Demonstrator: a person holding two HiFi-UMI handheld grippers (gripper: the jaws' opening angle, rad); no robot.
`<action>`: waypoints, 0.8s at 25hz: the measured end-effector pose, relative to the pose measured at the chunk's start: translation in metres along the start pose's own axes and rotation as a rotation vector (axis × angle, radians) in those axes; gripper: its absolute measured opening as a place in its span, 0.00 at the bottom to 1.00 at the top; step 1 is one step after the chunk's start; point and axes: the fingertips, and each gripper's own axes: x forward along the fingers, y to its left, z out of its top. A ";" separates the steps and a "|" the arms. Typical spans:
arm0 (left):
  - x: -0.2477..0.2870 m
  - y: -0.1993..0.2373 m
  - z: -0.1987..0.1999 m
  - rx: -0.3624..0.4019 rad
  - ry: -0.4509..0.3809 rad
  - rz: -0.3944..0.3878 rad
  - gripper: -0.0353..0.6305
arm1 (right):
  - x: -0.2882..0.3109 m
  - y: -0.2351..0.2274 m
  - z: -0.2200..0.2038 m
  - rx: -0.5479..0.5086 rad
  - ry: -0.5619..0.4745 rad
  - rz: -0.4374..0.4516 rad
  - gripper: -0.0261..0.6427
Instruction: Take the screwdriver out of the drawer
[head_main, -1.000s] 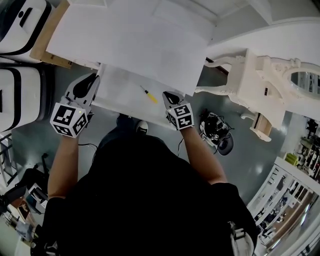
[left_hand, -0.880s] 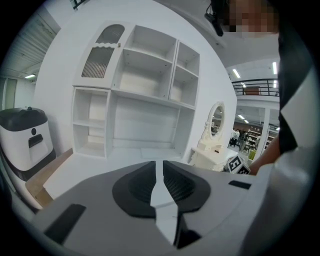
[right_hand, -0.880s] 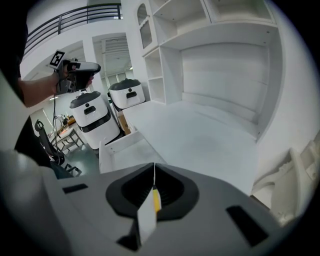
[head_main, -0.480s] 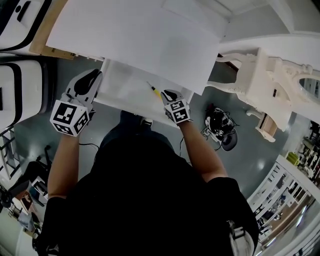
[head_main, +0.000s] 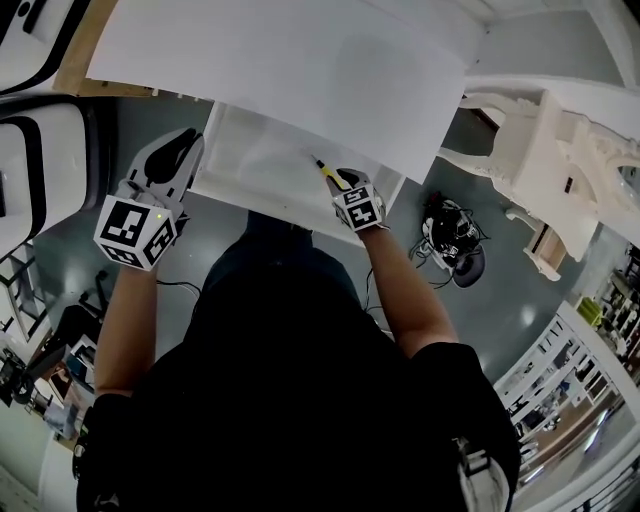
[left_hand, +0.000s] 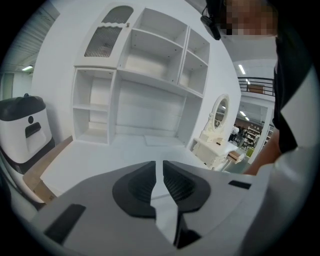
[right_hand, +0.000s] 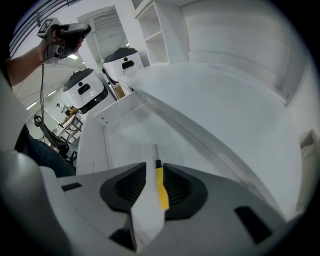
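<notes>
Task status: open, with the retrieval not yet made. Nearest to you, your left tool sits at the left front corner of the drawer. Its jaws are all but pressed together with nothing between them. Whether it touches the drawer front cannot be told. The drawer stands pulled out, so access is achieved. Your right tool points steeply down into the drawer's right end. Its jaws have just been opening and now stand spread. The screwdriver lies flat on the drawer floor, not gripped and not raised. Its yellow handle lies between the jaws, close against the right-hand one, with a clear gap to the left-hand one. Contact with the pad cannot be confirmed. Farther out, the metal shaft runs beyond the jaw tips along the drawer floor, pointing away from you. Beyond that, the white surface overhangs the drawer's rear. Outstanding, in my judgement: close on the handle, lift, and draw the screwdriver back clear of that overhang.
</notes>
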 end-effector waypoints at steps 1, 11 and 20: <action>0.002 0.002 -0.002 -0.002 0.007 -0.001 0.14 | 0.006 0.000 -0.004 0.007 0.011 0.003 0.22; 0.015 0.020 -0.024 -0.026 0.051 -0.010 0.14 | 0.047 -0.003 -0.028 -0.052 0.103 -0.030 0.24; 0.016 0.030 -0.039 -0.042 0.076 -0.019 0.14 | 0.070 -0.001 -0.044 -0.127 0.206 -0.054 0.25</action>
